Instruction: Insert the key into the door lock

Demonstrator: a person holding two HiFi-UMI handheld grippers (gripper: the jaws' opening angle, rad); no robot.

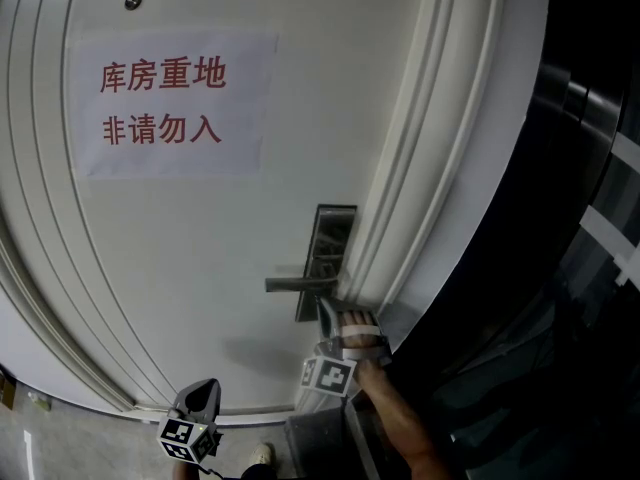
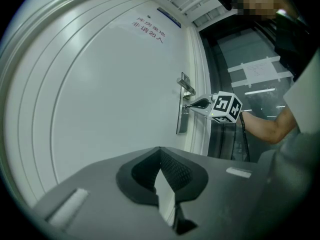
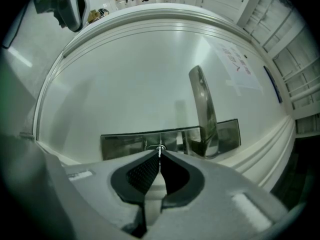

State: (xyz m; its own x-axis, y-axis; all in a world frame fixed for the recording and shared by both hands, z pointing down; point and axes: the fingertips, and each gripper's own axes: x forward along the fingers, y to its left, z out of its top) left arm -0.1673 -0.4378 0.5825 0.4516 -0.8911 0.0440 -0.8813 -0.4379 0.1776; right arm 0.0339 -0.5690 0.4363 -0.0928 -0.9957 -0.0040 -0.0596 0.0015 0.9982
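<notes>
Right tongs (image 3: 160,155): pinched narrow on key (image 3: 159,149). The blade sits edge-on at their tips, meeting the lock plate (image 3: 125,144) directly ahead, apparently lined up for insertion. Left tongs (image 2: 161,154): closed, empty, parked well back from the door handle (image 2: 187,87).

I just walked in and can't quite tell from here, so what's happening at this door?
A person is working two hand-held grippers at a white door. The right gripper is shut on a small key and holds it at the keyhole in the metal lock plate, close to the lever handle. How far the key has gone in can't be told. The left gripper hangs lower, back from the lock, shut and empty.
</notes>
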